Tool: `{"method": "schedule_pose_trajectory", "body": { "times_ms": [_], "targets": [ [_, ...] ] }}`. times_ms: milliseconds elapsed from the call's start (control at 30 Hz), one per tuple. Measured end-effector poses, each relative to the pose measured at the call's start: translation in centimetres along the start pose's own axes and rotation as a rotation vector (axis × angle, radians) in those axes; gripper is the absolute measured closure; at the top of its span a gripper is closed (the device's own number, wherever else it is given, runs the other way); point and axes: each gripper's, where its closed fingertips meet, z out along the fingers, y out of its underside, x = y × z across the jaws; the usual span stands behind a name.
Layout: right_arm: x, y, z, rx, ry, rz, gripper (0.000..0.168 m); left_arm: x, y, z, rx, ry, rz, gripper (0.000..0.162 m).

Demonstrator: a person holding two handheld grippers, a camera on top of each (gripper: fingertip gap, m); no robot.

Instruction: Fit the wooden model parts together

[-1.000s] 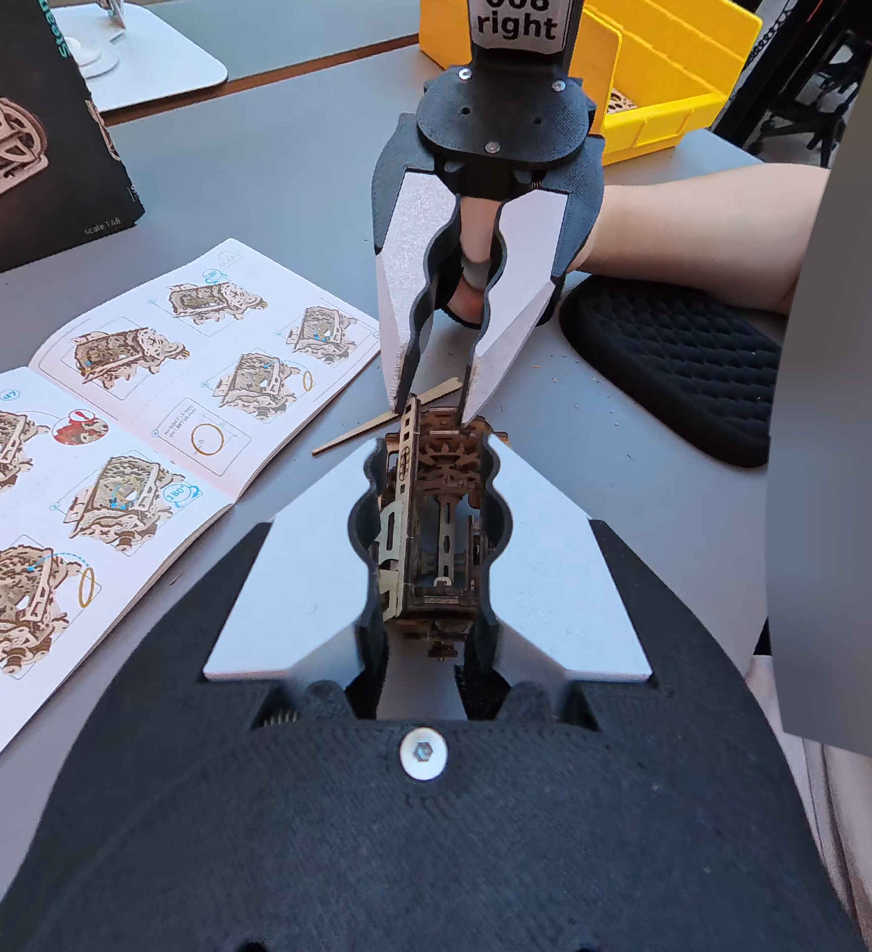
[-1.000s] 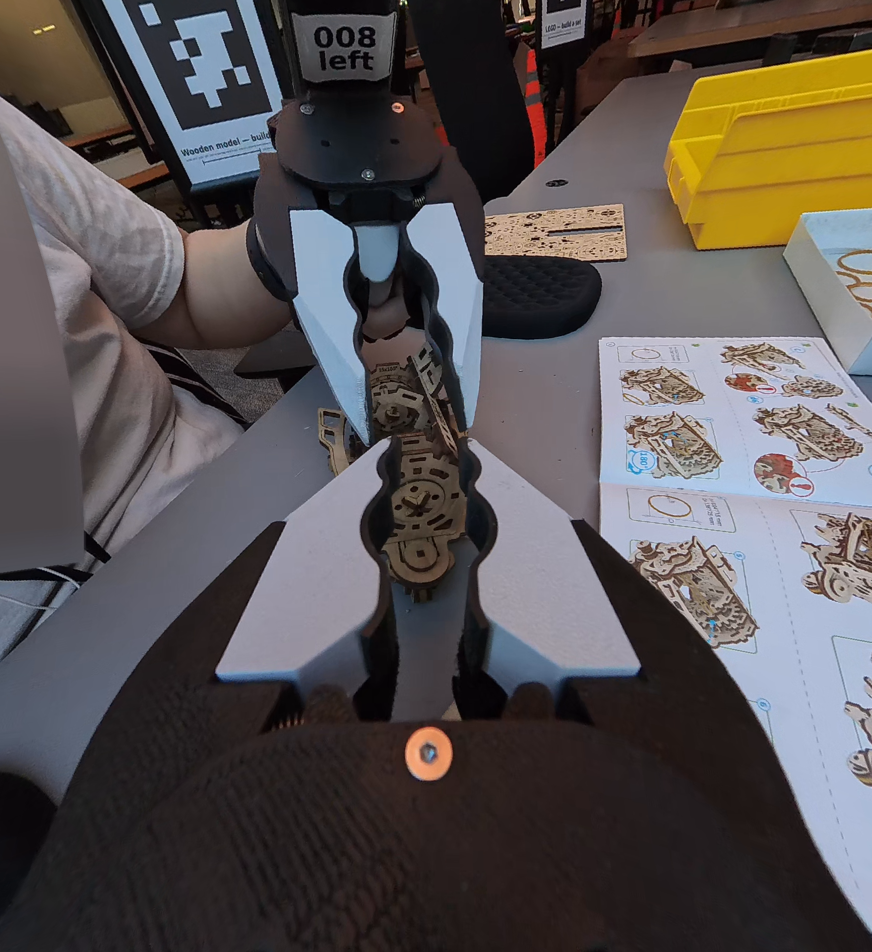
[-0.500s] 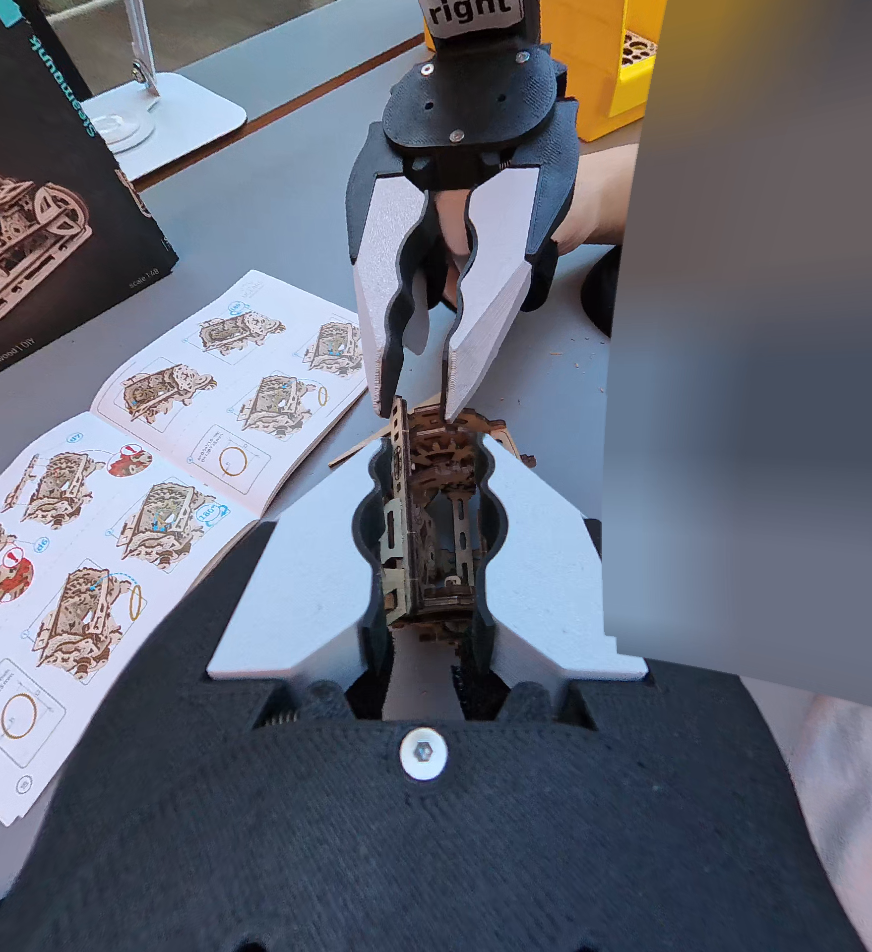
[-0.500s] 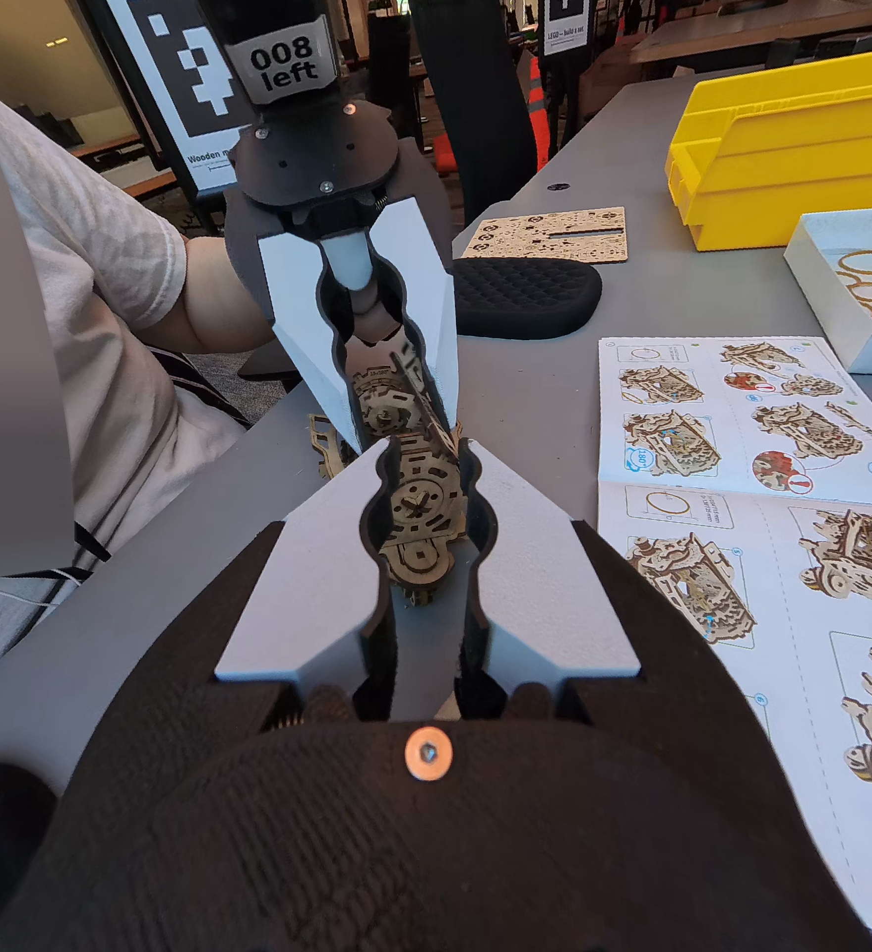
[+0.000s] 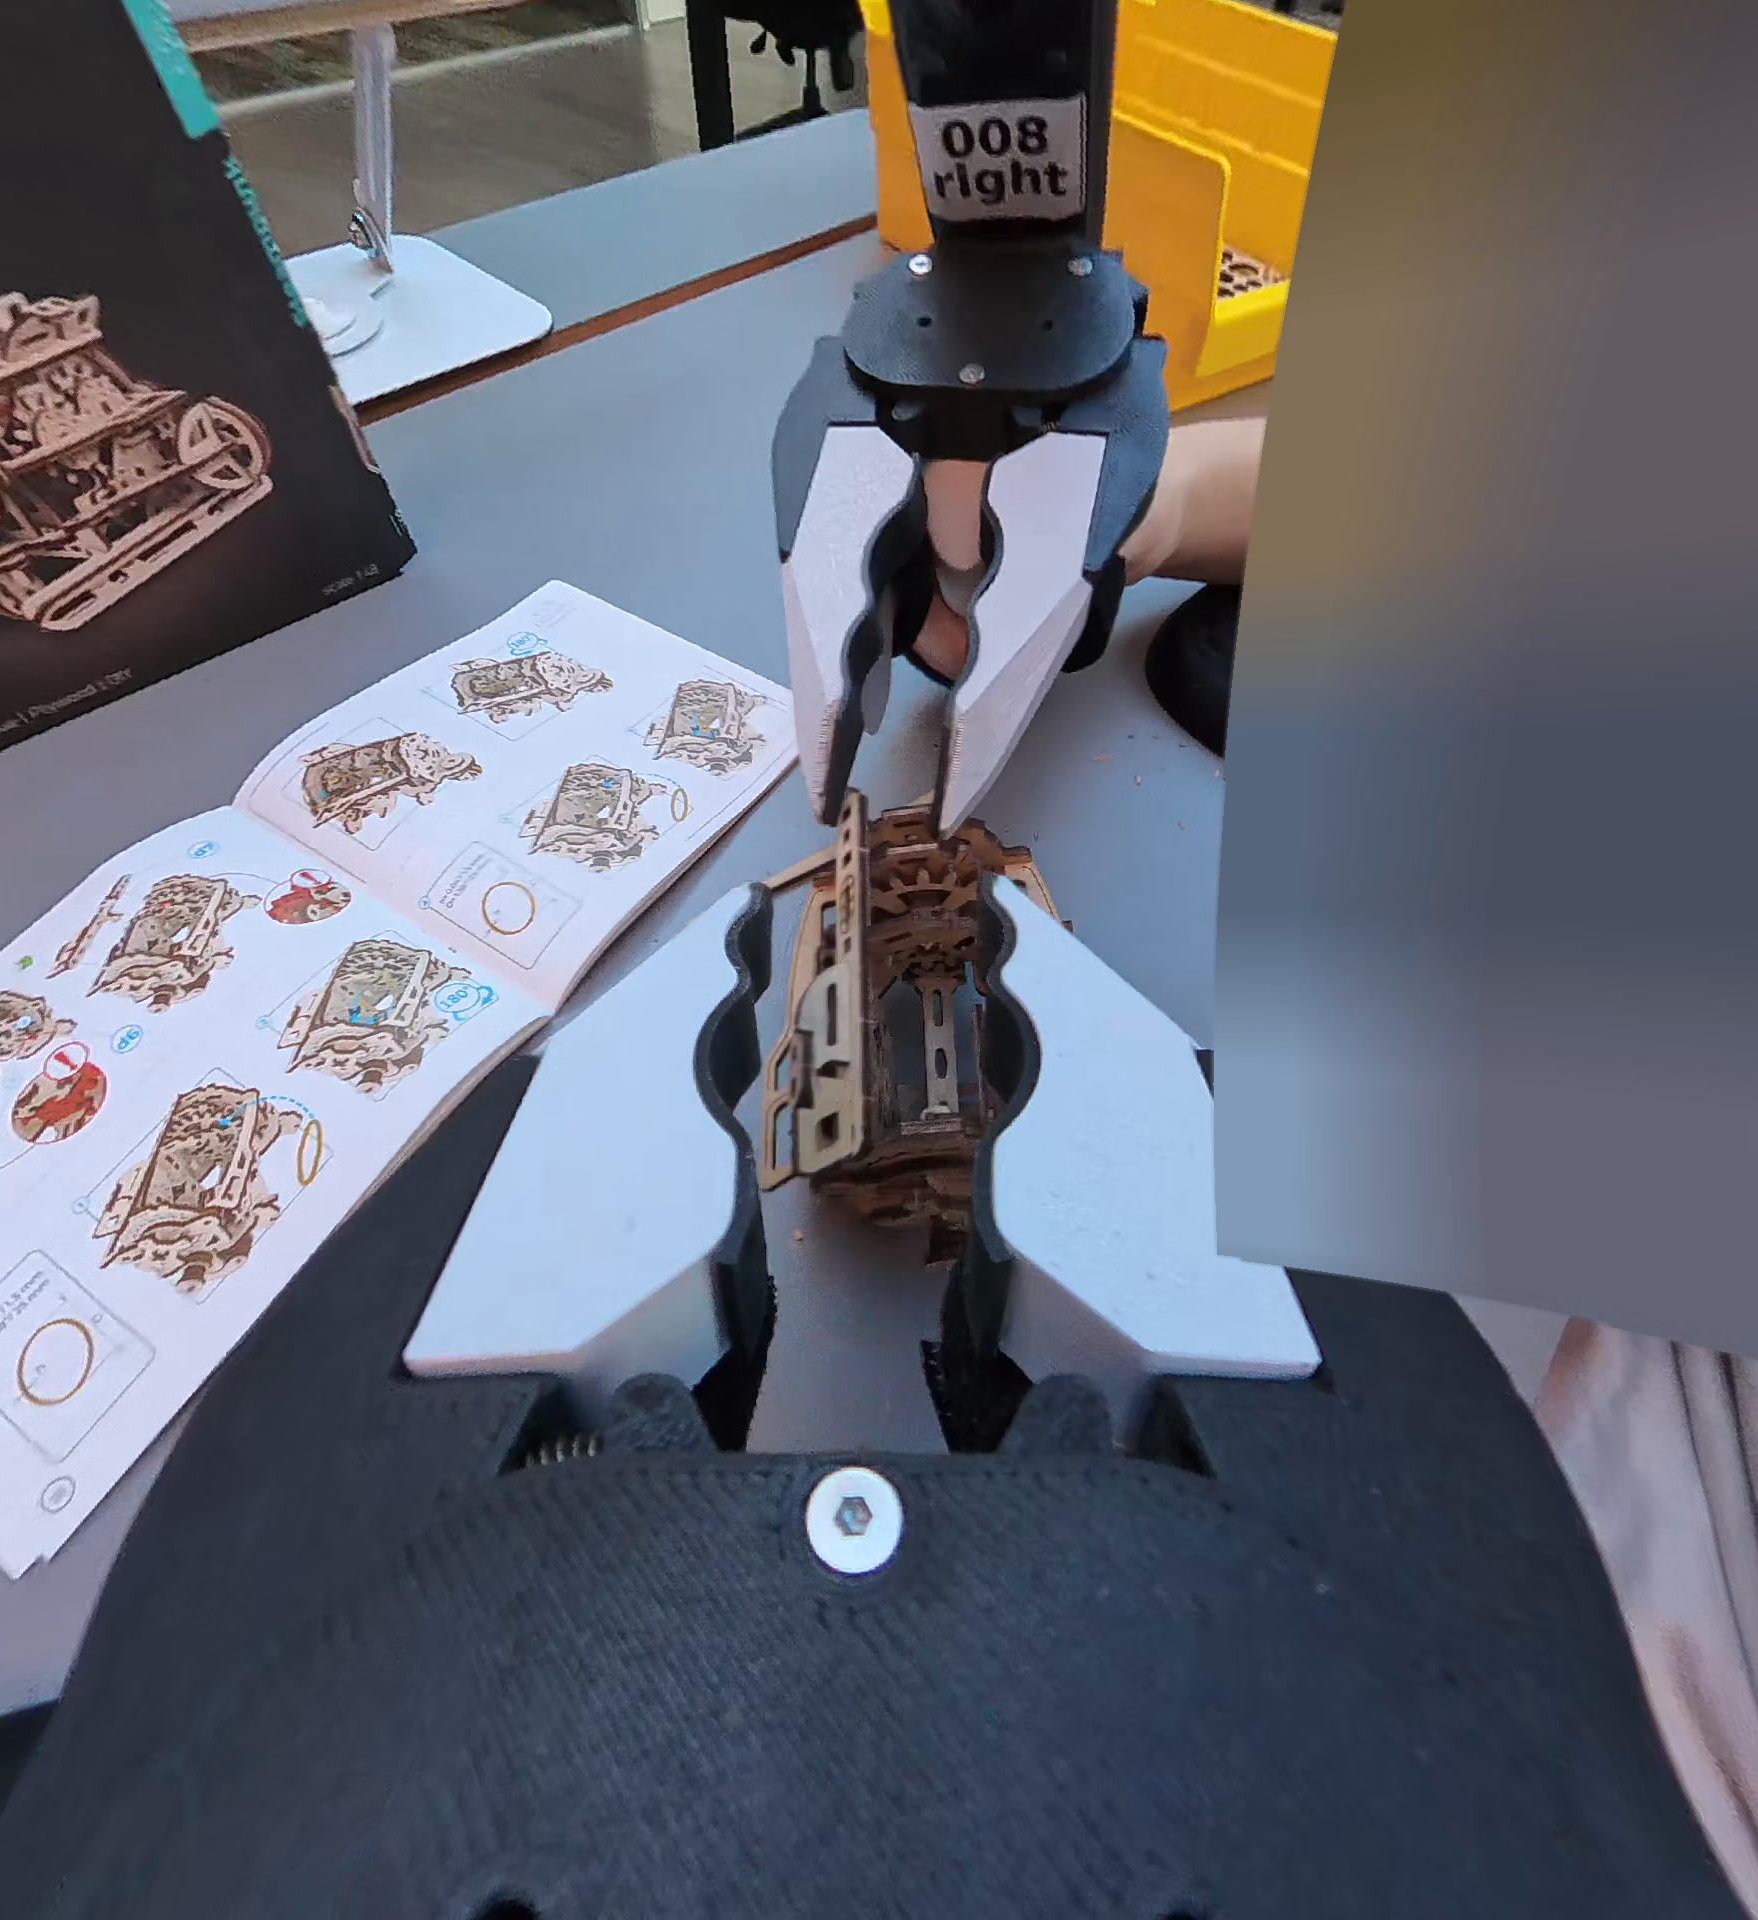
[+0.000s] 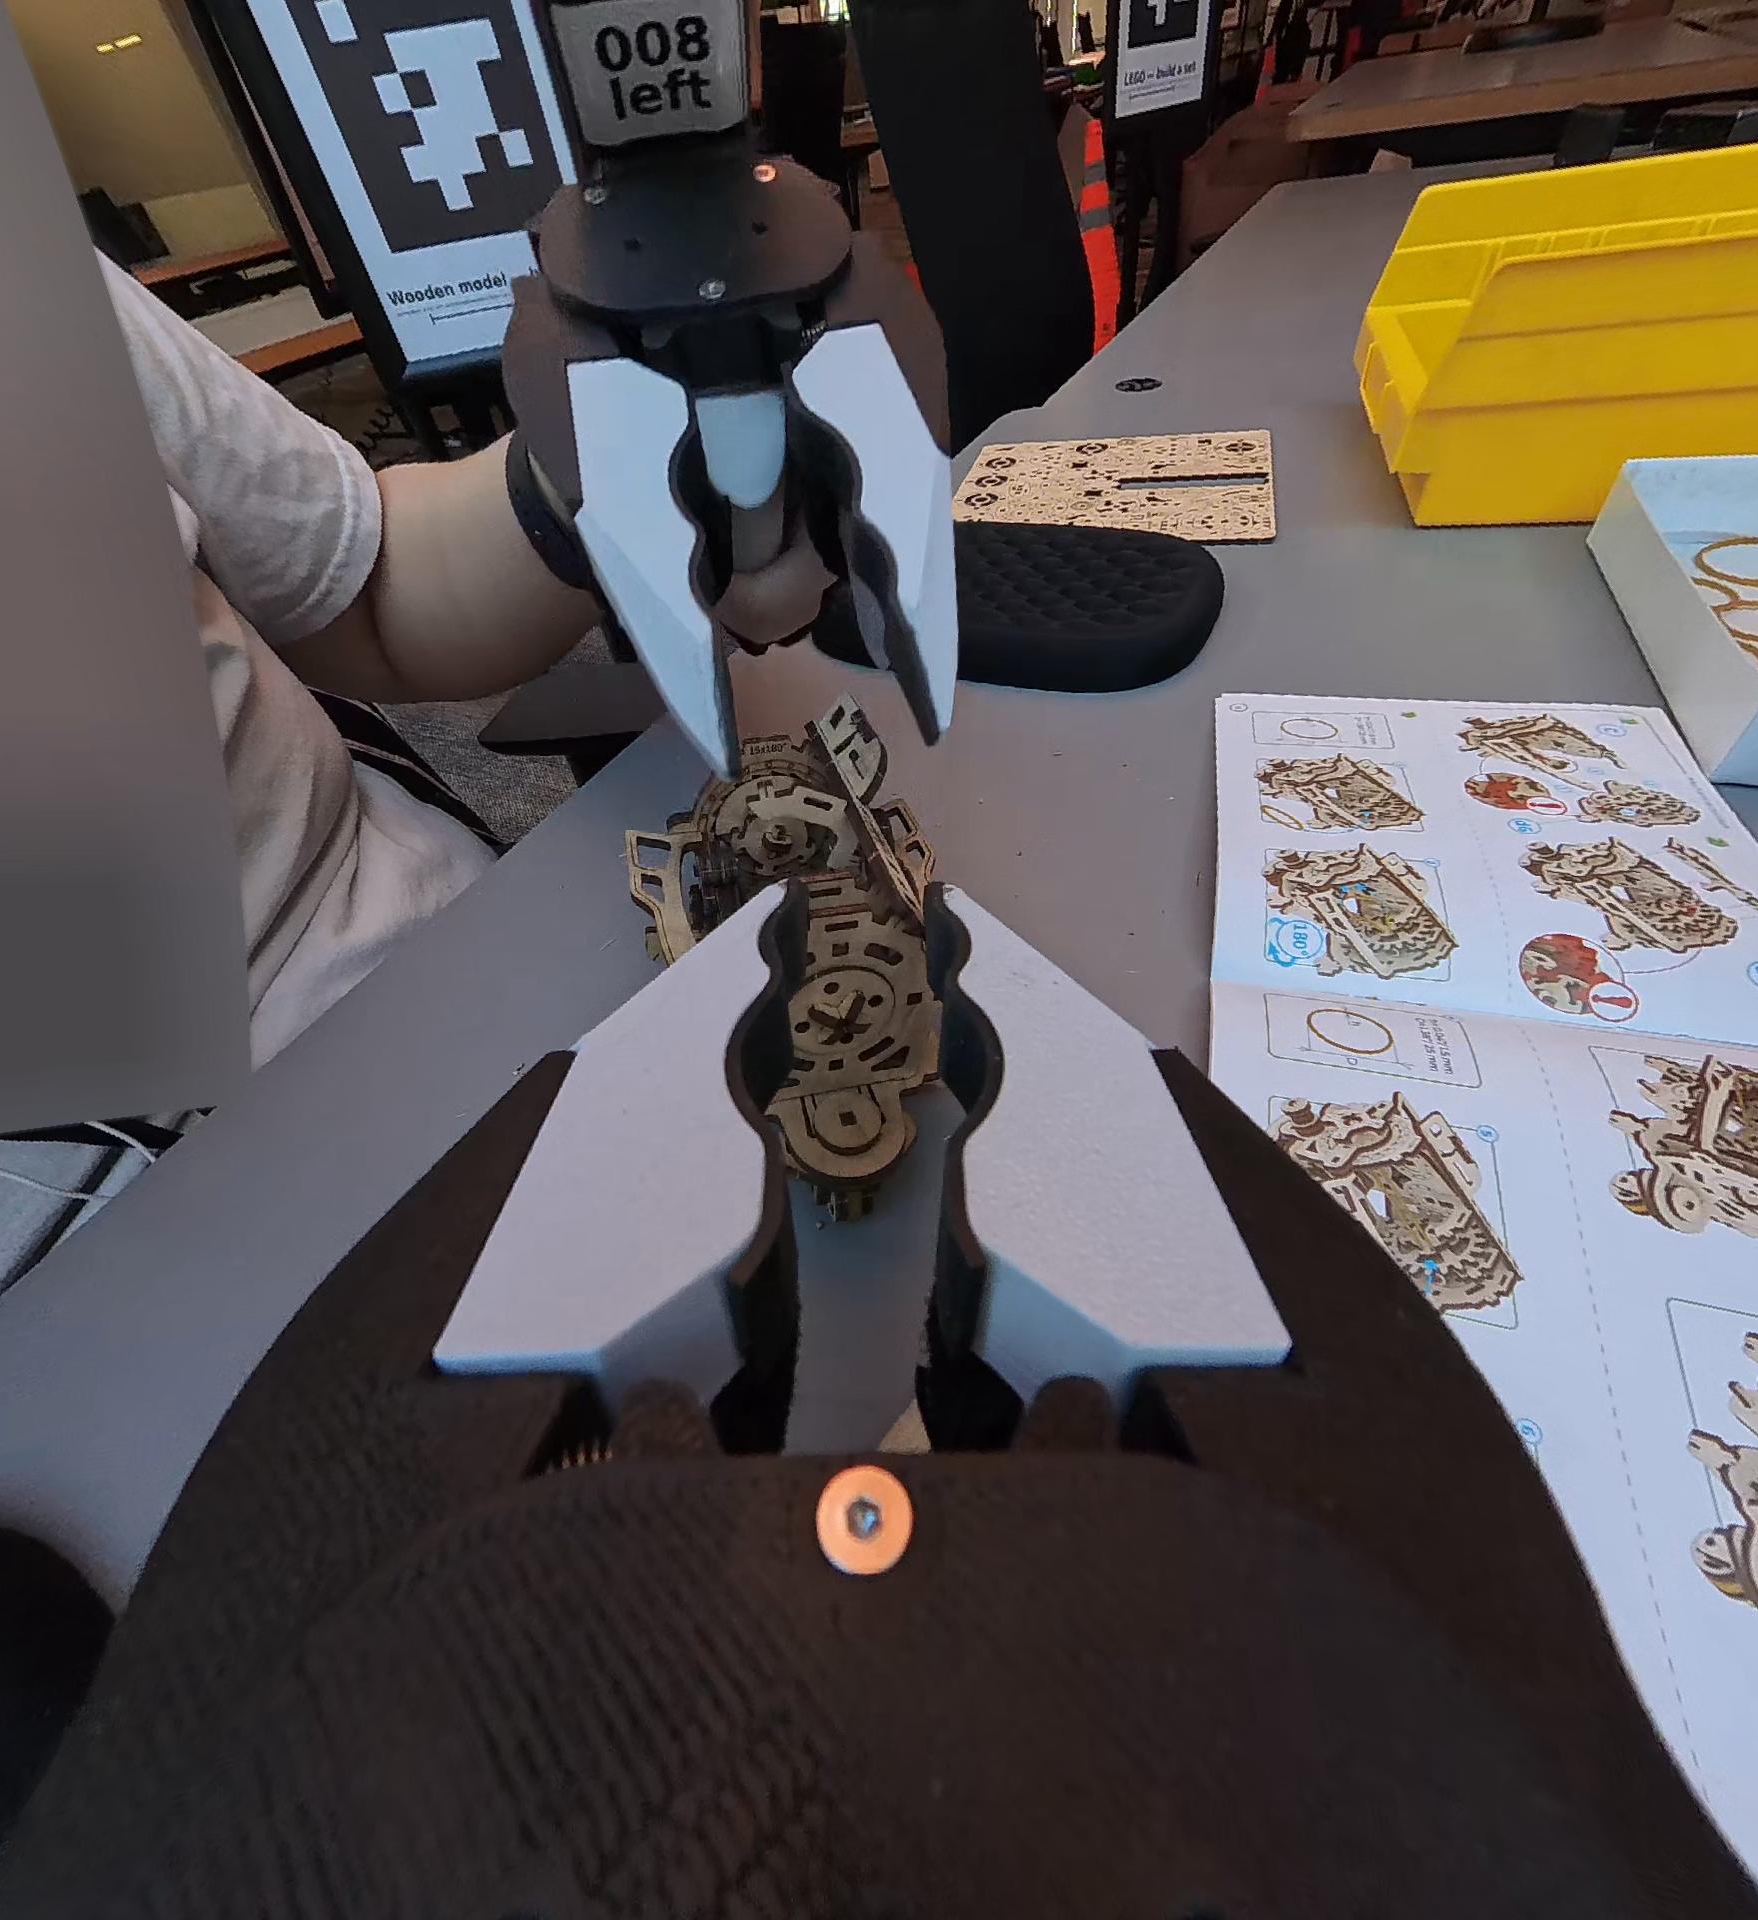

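Observation:
The wooden model (image 5: 885, 1039), a small laser-cut gear assembly, sits low over the grey table (image 5: 594, 499). My left gripper (image 5: 875, 894) is open, its fingers wide on either side of the model. In the right wrist view the left gripper (image 6: 823, 743) hangs just above and behind the model (image 6: 833, 997), one tip near its top. My right gripper (image 6: 864, 891) is shut on the model. In the left wrist view the right gripper (image 5: 890, 816) pinches the model's far top edge.
An open instruction booklet (image 6: 1477, 987) lies beside the model. Yellow bins (image 6: 1602, 332), a white tray of rings (image 6: 1748, 603), a black pad (image 6: 1072, 613) and a wooden parts sheet (image 6: 1114, 488) lie beyond. A black box (image 5: 75, 416) stands at left.
My left gripper has opened, let go of the model and drawn back above it. My right gripper keeps its hold on the model.

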Motion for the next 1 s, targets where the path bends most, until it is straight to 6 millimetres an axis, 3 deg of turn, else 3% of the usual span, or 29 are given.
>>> {"method": "schedule_pose_trajectory", "body": {
  "times_ms": [33,133,267,400,700,800,1000],
  "targets": [
    [0.0,0.0,0.0,-0.001,0.001,-0.002,0.147,-0.4,-0.1,-0.6,0.008,0.008,-0.029,0.124],
    [0.0,0.0,0.0,-0.002,0.002,-0.01,0.147,-1.3,0.0,-1.8,0.004,0.076,-0.152,0.125],
    [0.0,0.0,0.0,-0.004,0.005,-0.014,0.147,-1.7,0.4,-1.7,-0.009,0.179,-0.301,0.13],
    [-0.1,0.0,0.0,-0.006,0.009,-0.018,0.147,-2.0,2.2,-0.8,-0.118,0.163,-0.304,0.131],
    [0.0,0.0,0.0,-0.009,0.015,-0.027,0.148,-1.4,2.8,-1.0,-0.176,0.27,-0.423,0.141],
    [0.0,0.0,0.0,-0.009,0.018,-0.032,0.148,-1.1,2.3,-1.1,-0.167,0.319,-0.457,0.157],
    [0.0,-0.1,0.1,-0.014,0.021,-0.041,0.148,-1.0,2.6,-1.2,-0.202,0.306,-0.452,0.158]
  ]
}}
